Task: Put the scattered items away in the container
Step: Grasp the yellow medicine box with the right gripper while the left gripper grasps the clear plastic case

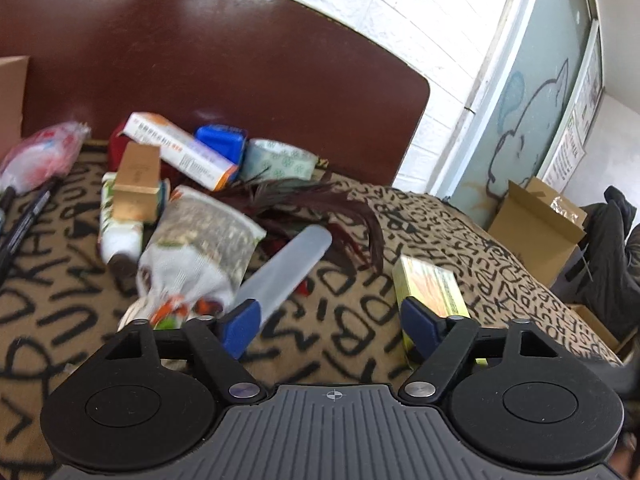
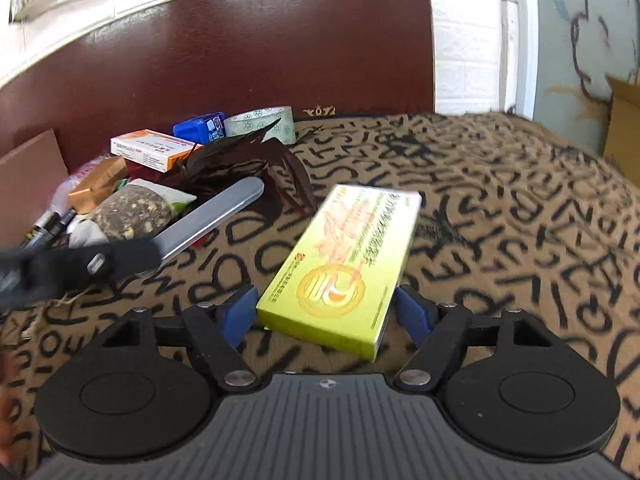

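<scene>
On the letter-print blanket [image 2: 500, 200], approx centre of the right wrist view, lies the yellow-green box [image 2: 344, 264], flat, its near end between the right gripper [image 2: 326, 312] fingers. Jaws spread wide; blue pads on either side of the box, a gap showing on each side, not pinching.

Left gripper [image 1: 330, 320] also spread, nothing between its pads; same box [image 1: 432, 292] sits at its 1 o'clock, just beside the right pad.

At 11 o'clock in the left view: translucent tube [image 1: 288, 268], seed packet [image 1: 204, 240], dark feathers [image 1: 320, 204]. Further back w/ these, orange-white box [image 1: 180, 148], blue case [image 1: 224, 140], tape roll [image 1: 280, 160], gold box [image 1: 136, 180]. Pens [image 1: 24, 224] at 9 o'clock.

Cardboard box [image 1: 12, 96] at far left edge, only partly seen; brown headboard [image 1: 240, 60] behind.
</scene>
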Motion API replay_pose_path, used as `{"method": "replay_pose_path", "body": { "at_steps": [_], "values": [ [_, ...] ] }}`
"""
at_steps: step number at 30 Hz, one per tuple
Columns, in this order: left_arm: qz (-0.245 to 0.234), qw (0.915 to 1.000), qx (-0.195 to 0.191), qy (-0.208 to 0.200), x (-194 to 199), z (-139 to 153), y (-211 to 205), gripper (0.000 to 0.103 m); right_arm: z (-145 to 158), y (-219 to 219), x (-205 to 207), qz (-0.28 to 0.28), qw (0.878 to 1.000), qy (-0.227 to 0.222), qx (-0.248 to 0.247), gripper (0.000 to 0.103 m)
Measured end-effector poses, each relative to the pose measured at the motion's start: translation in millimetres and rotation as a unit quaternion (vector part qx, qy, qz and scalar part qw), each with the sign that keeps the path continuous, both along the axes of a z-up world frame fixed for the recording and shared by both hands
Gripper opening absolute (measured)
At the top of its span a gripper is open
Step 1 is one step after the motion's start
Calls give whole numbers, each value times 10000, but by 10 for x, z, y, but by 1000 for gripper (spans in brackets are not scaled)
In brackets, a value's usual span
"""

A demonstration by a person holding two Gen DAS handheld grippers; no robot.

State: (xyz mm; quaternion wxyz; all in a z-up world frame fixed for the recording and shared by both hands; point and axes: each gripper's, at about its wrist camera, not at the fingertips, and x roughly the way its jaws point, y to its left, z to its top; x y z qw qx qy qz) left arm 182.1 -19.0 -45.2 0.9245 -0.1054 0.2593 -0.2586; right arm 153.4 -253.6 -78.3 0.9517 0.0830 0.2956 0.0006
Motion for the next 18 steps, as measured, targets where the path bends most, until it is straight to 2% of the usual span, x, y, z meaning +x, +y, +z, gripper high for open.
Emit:
{"method": "replay_pose_path", "body": {
  "at_steps": [2,8,13,15,18],
  "values": [
    [32,9998,193,-49,104,-13,-69,89,-2,-20,-15,-24,10000,-23,83,77],
    [-54,9988,493,42,329,-55,-188,92,-21,110,16,50,9995,61,-297,83],
    [-165,9966,788,174,500,-100,-329,95,-23,61,12,62,9999,27,-137,84],
    [-247,9941,1044,176,490,-123,-401,94,-21,44,10,49,10000,11,-70,84],
    [-254,9915,1261,169,442,-152,-400,80,-22,44,17,24,10000,-5,-37,84]
  ]
}}
